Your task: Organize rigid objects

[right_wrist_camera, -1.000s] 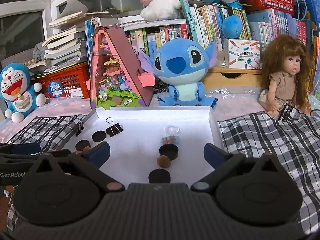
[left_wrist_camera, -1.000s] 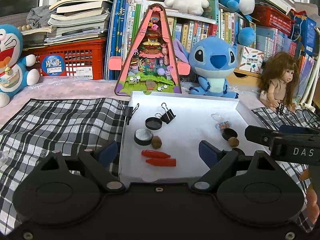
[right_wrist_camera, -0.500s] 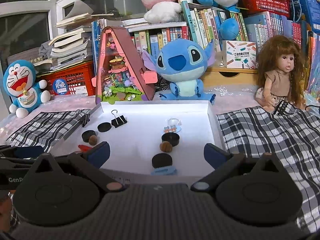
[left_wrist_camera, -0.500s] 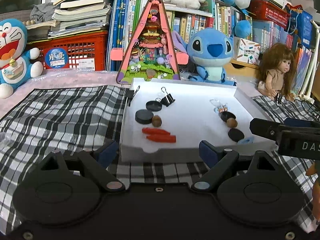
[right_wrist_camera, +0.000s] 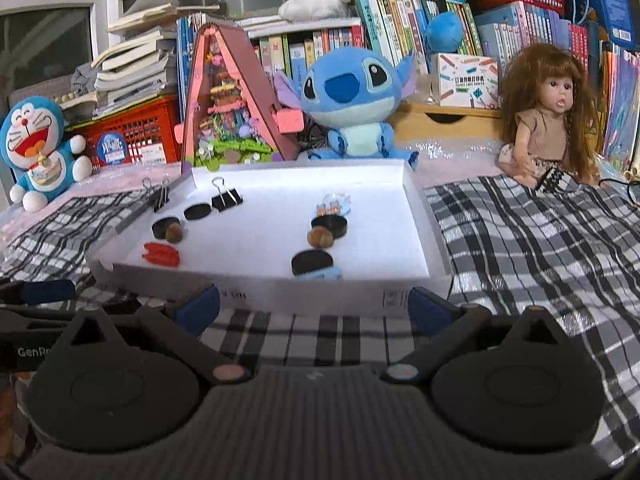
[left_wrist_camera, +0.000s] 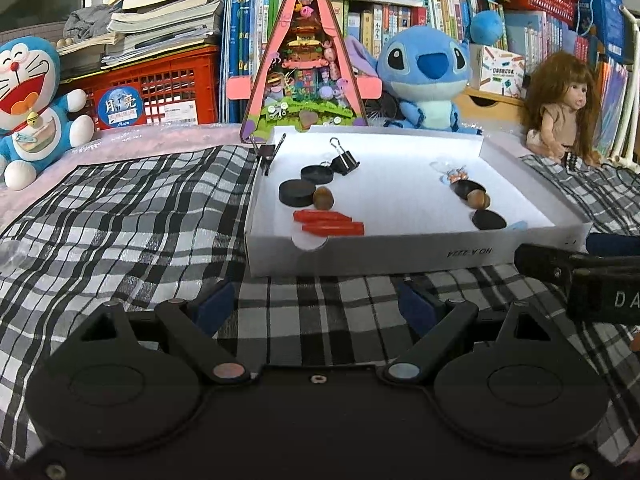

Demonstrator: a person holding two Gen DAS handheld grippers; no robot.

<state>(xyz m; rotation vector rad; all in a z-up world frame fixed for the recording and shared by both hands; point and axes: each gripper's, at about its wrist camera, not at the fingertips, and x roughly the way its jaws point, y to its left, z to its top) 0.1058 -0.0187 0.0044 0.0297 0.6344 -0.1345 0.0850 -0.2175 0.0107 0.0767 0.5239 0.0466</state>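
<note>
Clips, black discs point(left_wrist_camera: 296, 193), brown nuts point(left_wrist_camera: 323, 198) and red sticks point(left_wrist_camera: 328, 222) lie in the white tray point(left_wrist_camera: 372, 254), which sits on your checked cloth point(left_wrist_camera: 120, 216). Your left gripper point(left_wrist_camera: 316, 308) and right gripper point(right_wrist_camera: 314, 308) hover just short of its near wall, fingers spread wide with nothing between them. Behind the tray stand a pink toy house point(left_wrist_camera: 306, 60), a blue plush point(right_wrist_camera: 352, 96), a doll point(right_wrist_camera: 548, 112) and crowded bookshelves point(right_wrist_camera: 520, 28).
</note>
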